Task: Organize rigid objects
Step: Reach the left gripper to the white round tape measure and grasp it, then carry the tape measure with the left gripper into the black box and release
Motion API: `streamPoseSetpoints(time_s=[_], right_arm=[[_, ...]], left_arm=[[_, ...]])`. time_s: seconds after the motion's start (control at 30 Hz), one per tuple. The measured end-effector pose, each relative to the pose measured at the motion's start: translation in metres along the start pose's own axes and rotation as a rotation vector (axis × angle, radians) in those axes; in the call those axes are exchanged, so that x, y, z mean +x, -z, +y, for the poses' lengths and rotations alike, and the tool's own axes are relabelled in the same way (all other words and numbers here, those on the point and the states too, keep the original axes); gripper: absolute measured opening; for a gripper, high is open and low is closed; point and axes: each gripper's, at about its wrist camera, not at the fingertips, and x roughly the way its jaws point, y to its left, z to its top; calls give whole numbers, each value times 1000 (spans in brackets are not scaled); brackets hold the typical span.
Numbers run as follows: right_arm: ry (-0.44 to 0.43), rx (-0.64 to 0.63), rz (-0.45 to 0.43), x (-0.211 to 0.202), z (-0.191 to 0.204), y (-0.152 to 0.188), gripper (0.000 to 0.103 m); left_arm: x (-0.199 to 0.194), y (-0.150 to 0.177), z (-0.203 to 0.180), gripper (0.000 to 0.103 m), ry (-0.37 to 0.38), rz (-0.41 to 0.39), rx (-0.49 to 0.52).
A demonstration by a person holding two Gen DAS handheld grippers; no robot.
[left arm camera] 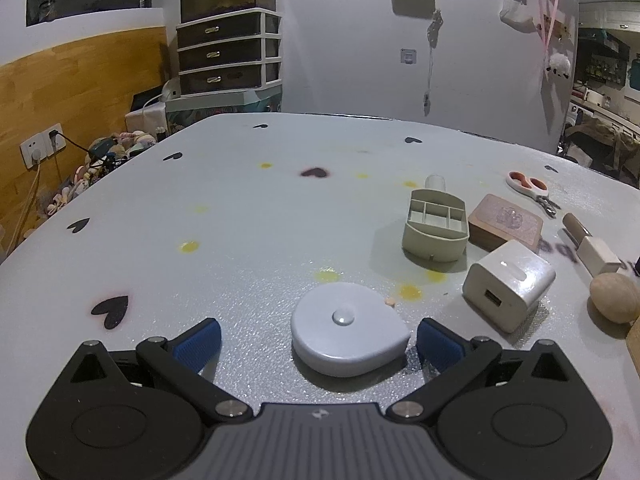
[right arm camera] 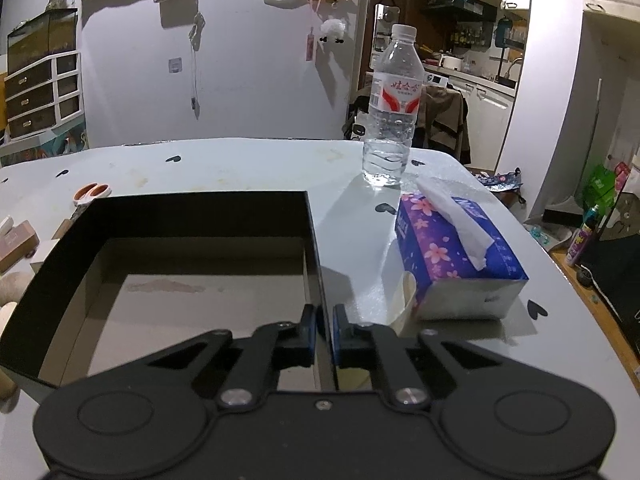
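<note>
desk (left arm camera: 248,216): grey, heart-dotted | left gripper (left arm camera: 318,338) fingers spread around grey disc (left arm camera: 348,334) | right gripper (right arm camera: 324,330) fingers pinching box wall (right arm camera: 316,248) | drawer unit (left arm camera: 228,54) at 11 o'clock

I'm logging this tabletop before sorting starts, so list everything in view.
Rounded grey plastic case: one, between left tool's pads.
White charger cube: one, right of case.
Beige divided organizer: one, mid-table.
Pink flat box: one, beside organizer.
Orange-handled scissors: one, far right.
Wooden egg: one, right edge.
Open black cardboard box: one, empty.
Clear water bottle: one, upright.
Purple tissue box: one.
Left tool: open.
Right tool: shut on box wall.
</note>
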Motion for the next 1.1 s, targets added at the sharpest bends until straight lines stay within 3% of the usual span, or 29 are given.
streamPoseSetpoints(time_s=[0.07,0.17,0.43,0.57,0.8,0.97,1.1], right_arm=[[-2,4,-5,0,-1,0,9],[-2,-1,-10,0,0,1,9],[-21,-22,-8,-5,3,3,5],[-25,-29,-15,-6,5,5,5],[-43,-35,-19,-6,2,4,4],[-71,-73,-20,-4,1,4,4],[-83,-92,-19,-3,3,3,4]], left_arm=[[-2,-1,-2,80,6,-21,7],[-5,-2,-7,60,20,-42,19],[-23,-7,-17,60,71,-85,-4],[-43,-21,-36,60,172,-136,-10],[-72,-46,-105,60,429,-170,57],[-78,-56,-176,60,609,-141,126],[-71,-60,-229,60,703,-86,143]])
